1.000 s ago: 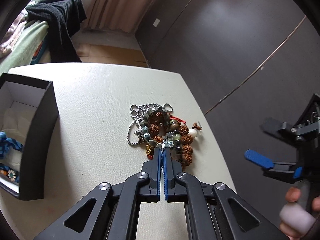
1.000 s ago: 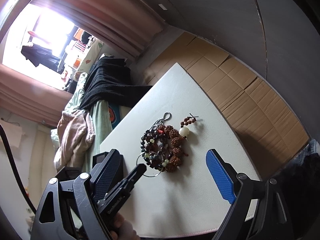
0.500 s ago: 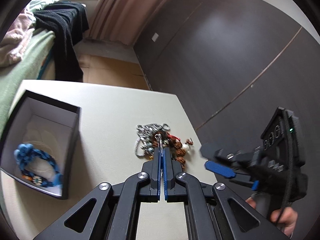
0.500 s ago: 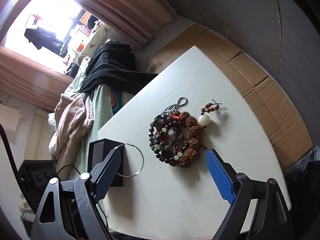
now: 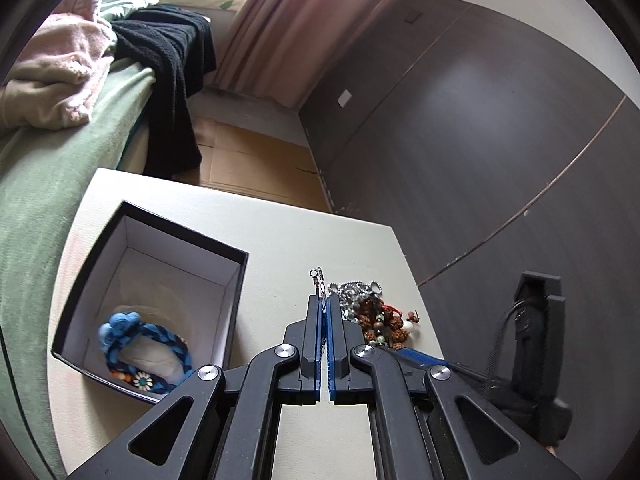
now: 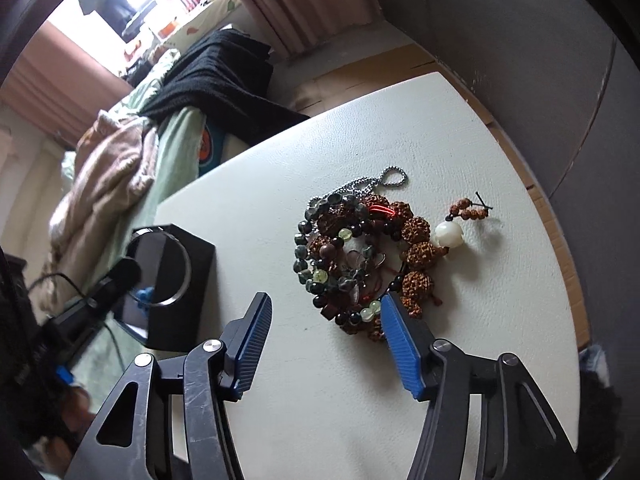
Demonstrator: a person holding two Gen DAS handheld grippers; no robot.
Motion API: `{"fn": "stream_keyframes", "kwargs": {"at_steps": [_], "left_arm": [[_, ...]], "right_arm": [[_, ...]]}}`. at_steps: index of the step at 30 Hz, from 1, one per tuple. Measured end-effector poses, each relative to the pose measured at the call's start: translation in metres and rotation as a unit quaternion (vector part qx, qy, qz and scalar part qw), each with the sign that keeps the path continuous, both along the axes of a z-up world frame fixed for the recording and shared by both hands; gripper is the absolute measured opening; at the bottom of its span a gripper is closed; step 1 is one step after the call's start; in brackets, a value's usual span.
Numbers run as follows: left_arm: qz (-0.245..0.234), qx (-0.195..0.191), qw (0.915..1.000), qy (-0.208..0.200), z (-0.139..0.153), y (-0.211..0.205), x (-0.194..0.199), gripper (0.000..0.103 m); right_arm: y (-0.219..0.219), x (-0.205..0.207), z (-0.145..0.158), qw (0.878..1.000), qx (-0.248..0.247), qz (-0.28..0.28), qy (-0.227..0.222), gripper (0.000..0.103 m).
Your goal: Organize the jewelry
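Note:
A tangled pile of bead bracelets [image 6: 360, 256] and a ball chain lies on the cream table [image 6: 460, 140]. My left gripper [image 5: 323, 300] is shut on a thin silver hoop bangle [image 6: 182, 276]. It holds the bangle in the air over the rim of the black box [image 5: 180, 236]. A blue braided bracelet [image 5: 140, 344] lies inside the box. My right gripper [image 6: 326, 304] points down at the near edge of the pile with its jaws closing. The nearest beads lie between the pads, which do not press on them. The right finger [image 6: 400, 340] covers a few brown beads.
The table's right edge [image 6: 560, 280] drops to a cardboard-covered floor beside a dark wall. A bed [image 5: 60, 152] with a black cloth and pink clothing runs along the far left side. A person's hand [image 6: 72, 404] holds the left gripper's handle.
The left gripper lifted the silver hoop off the pile and carried it left over the box. The right gripper came down to the pile and its jaws narrowed.

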State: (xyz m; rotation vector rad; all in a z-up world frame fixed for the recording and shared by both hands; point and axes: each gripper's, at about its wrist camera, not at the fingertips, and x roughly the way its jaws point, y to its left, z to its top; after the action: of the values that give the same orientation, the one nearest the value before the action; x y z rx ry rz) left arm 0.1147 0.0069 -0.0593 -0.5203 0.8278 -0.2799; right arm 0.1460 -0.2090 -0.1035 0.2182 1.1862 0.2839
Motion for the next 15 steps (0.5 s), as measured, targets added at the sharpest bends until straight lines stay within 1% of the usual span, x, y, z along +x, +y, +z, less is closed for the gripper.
{"fn": "stream_keyframes", "kwargs": {"at_steps": [4,5,6,7,11,15], "left_arm": [[0.006,0.0,1.0,-0.003,0.003,0.005,-0.003,0.001],[0.007,0.0,1.0,-0.004,0.004,0.007,-0.004,0.001],[0.009,-0.001,1.0,-0.005,0.004,0.008,-0.006,0.001],[0.01,-0.001,0.9999,-0.004,0.004,0.01,-0.007,0.001],[0.016,-0.002,0.9998,-0.006,0.007,0.017,-0.011,0.001],[0.025,0.001,0.9996,-0.015,0.014,0.026,-0.018,0.001]], "right_arm": [[0.011,0.001,-0.003,0.999,-0.041,0.02,-0.009,0.046],[0.013,0.001,-0.002,0.998,-0.054,0.024,-0.015,0.036],[0.013,0.001,-0.002,0.998,-0.057,0.028,-0.016,0.026],[0.013,0.001,-0.003,0.998,-0.055,0.03,-0.013,0.01],[-0.001,-0.003,0.011,0.999,-0.029,0.016,-0.032,0.01],[-0.02,-0.009,0.027,0.999,0.015,-0.008,-0.05,0.01]]}}
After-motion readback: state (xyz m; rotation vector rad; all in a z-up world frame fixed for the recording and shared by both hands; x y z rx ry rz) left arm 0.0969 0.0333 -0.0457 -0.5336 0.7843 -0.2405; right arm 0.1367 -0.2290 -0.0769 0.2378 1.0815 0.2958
